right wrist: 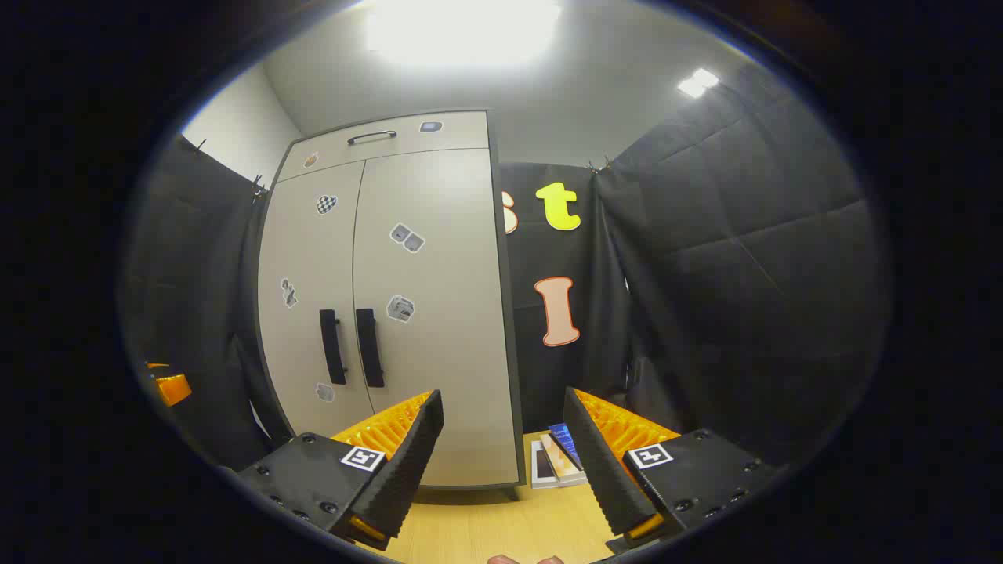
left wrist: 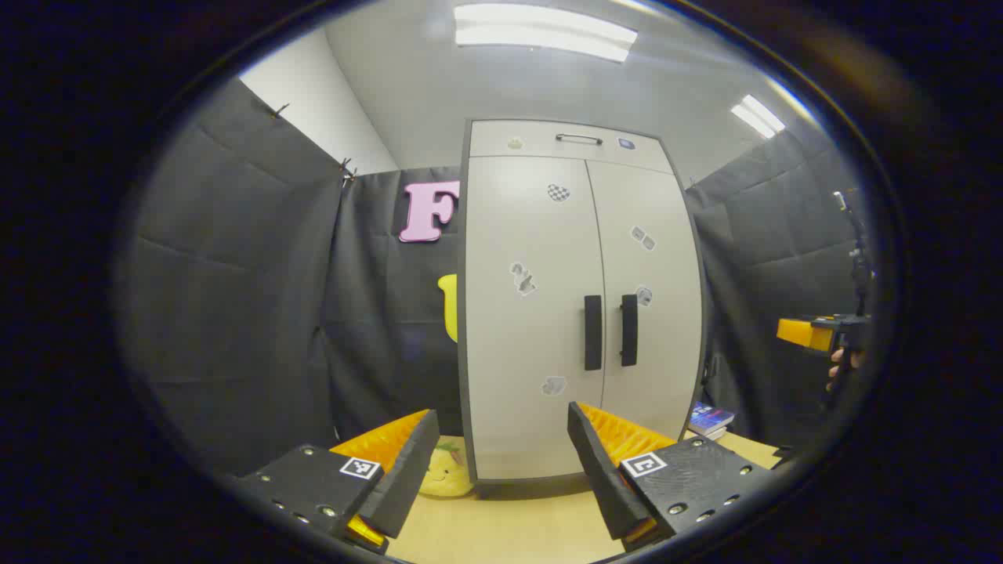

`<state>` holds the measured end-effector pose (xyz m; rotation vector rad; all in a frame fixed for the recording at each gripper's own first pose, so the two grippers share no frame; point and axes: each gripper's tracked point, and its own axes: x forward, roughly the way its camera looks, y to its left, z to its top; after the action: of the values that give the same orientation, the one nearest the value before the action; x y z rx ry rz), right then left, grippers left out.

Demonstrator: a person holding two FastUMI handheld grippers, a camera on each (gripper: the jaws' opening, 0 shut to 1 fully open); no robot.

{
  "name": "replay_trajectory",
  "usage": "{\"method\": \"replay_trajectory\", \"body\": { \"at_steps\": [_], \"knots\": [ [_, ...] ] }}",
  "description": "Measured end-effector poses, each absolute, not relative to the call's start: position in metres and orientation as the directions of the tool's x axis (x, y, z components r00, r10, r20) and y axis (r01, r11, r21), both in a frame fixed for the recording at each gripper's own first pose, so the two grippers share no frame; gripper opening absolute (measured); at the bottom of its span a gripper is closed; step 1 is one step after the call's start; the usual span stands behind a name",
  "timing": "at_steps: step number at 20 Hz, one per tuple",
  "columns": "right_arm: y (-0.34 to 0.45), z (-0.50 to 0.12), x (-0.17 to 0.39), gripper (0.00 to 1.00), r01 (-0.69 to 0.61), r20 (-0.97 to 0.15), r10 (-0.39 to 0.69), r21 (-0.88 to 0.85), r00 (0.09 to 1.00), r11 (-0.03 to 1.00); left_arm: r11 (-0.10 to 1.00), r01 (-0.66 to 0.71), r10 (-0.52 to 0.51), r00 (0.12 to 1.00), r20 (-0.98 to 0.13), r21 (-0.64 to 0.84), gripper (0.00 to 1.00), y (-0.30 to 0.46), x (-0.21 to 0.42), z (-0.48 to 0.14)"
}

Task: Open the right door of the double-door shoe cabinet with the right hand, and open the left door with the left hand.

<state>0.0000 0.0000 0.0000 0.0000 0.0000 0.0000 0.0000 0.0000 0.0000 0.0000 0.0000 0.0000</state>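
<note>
A tall pale double-door shoe cabinet (left wrist: 548,313) stands ahead with both doors closed. Its left door handle (left wrist: 593,332) and right door handle (left wrist: 628,330) are dark vertical bars side by side at mid height. My left gripper (left wrist: 501,419) is open, well short of the cabinet, with nothing between its fingers. In the right gripper view the same cabinet (right wrist: 439,313) sits left of centre, with its left handle (right wrist: 332,346) and right handle (right wrist: 370,347). My right gripper (right wrist: 501,407) is open and empty, aimed past the cabinet's right edge. The right gripper's body (left wrist: 823,333) appears far right, held by a hand.
A yellow plush toy (left wrist: 447,474) lies on the wooden floor at the cabinet's left foot. Several books (right wrist: 558,462) lie on the floor by its right foot. A drawer with a handle (left wrist: 578,139) tops the cabinet. Black cloth walls enclose both sides.
</note>
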Motion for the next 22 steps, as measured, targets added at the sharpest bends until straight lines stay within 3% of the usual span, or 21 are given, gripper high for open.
{"method": "replay_trajectory", "body": {
  "at_steps": [3,4,5,7,9,22],
  "knots": [
    [0.012,-0.004,0.006,0.96,-0.023,-0.02,0.023,0.019,1.0,1.0,1.0,0.008,-0.008,1.0,-0.006,0.004,0.94,-0.001,0.0,-0.003],
    [0.015,-0.005,0.007,0.92,-0.028,-0.023,0.029,0.025,0.999,0.999,1.0,0.008,-0.008,1.0,-0.003,0.005,0.95,0.0,0.0,-0.002],
    [0.018,-0.005,0.007,0.97,-0.033,-0.025,0.034,0.031,0.999,0.999,1.0,0.004,-0.004,1.0,0.001,0.003,0.94,0.001,-0.001,-0.002],
    [0.022,-0.007,0.009,0.92,-0.038,-0.036,0.039,0.034,0.999,0.999,1.0,-0.004,0.004,1.0,-0.004,-0.009,0.94,0.003,0.0,-0.006],
    [0.026,-0.007,0.01,0.98,-0.041,-0.038,0.043,0.032,0.998,0.999,1.0,-0.01,0.01,1.0,-0.009,-0.023,0.94,0.006,0.001,-0.007],
    [0.052,-0.012,0.023,0.98,-0.062,-0.076,0.066,0.056,0.995,0.997,0.999,-0.017,0.016,1.0,-0.026,-0.033,0.94,0.014,0.01,-0.03]
  ]
}}
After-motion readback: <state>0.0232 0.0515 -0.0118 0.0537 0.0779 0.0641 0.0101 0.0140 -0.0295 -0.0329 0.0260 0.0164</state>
